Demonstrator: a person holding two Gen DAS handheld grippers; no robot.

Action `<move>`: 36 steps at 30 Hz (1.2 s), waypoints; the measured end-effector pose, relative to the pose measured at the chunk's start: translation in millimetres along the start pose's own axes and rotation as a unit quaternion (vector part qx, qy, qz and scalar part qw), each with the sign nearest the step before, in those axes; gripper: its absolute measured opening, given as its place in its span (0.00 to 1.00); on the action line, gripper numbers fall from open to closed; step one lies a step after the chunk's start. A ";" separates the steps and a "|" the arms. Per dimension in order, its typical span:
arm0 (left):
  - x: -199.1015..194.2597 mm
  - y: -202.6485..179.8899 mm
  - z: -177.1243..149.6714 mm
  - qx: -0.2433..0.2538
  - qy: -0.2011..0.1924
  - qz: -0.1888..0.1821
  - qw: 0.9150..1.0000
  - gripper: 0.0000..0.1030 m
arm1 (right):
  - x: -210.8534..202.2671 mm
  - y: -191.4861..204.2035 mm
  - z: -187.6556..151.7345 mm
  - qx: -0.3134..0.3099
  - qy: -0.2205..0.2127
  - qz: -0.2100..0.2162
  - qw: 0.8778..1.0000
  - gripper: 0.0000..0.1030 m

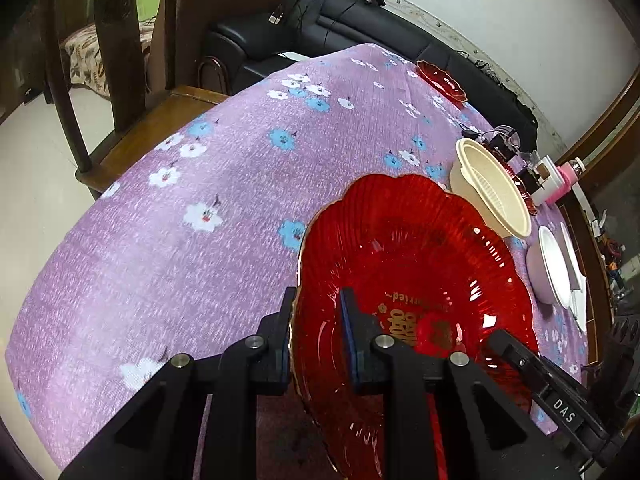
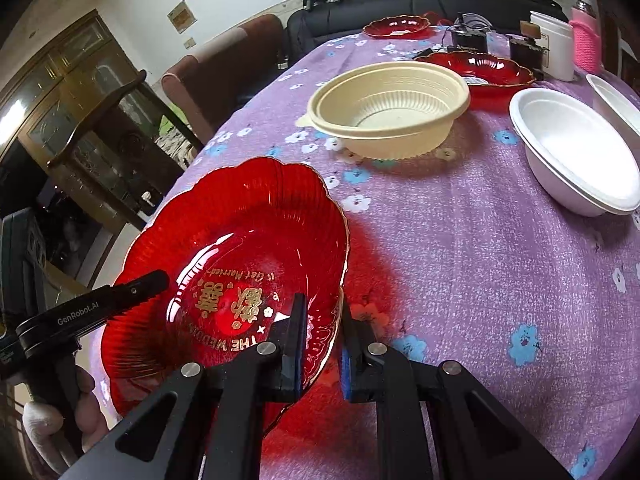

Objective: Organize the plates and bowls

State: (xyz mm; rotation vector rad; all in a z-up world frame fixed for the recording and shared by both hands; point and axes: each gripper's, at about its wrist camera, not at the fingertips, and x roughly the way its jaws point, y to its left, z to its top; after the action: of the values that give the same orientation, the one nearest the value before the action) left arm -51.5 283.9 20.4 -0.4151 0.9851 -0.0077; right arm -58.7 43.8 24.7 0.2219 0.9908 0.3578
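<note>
Both hand-held grippers are clamped on the same red plate (image 1: 416, 280), one on each side of its scalloped rim. My left hand-held gripper (image 1: 318, 340) pinches the rim with one finger outside and the blue-padded one inside the dish. My right hand-held gripper (image 2: 322, 344) does the same on the opposite edge, jaws nearly together with just the thin rim between the pads. In the right view you can see the left one's finger reaching in over the far rim, and a bit of my gloved hand (image 2: 44, 428) below it.

It's see-through red plastic with gold lettering in the middle, tilted, and sits near the edge of the tabletop (image 2: 480, 260), which has a purple flowery cloth on it. Can't really tell if the bottom is touching the cloth or lifted a bit off it.

Farther along there's a cream bowl (image 2: 388, 112) with a ribbed inside, upright. Just behind it is another red plate (image 2: 484, 68), and a third one (image 2: 400, 26) sits at the far end by the black sofa (image 2: 400, 4). To the right are white bowls (image 2: 576, 152), looks like two nested, with another white rim (image 2: 616, 100) beside them. A white jar (image 2: 554, 44) and something pink (image 2: 586, 40) stand at the back.
</note>
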 end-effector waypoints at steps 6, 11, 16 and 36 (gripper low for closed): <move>6.4 -3.8 4.9 0.006 0.002 0.017 1.000 0.19 | 4.2 0.7 -1.2 -0.004 0.001 -0.005 1.000 0.15; -2.1 -5.5 3.3 0.005 -0.007 0.017 1.000 0.34 | 1.2 -2.5 -3.6 0.007 -0.003 0.005 1.000 0.16; -29.0 -8.8 1.6 0.000 -0.048 0.021 0.999 0.57 | -13.7 -1.8 -5.7 -0.003 -0.029 0.001 1.000 0.32; -100.5 -46.3 -25.8 0.061 -0.121 -0.004 0.991 0.84 | -88.9 -12.6 -13.6 -0.052 -0.157 -0.083 0.983 0.68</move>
State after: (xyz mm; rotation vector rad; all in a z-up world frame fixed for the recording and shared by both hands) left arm -120.3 251.8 104.9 -0.3000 0.7390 -0.0232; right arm -111.8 -2.4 81.9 0.0949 0.6712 0.2124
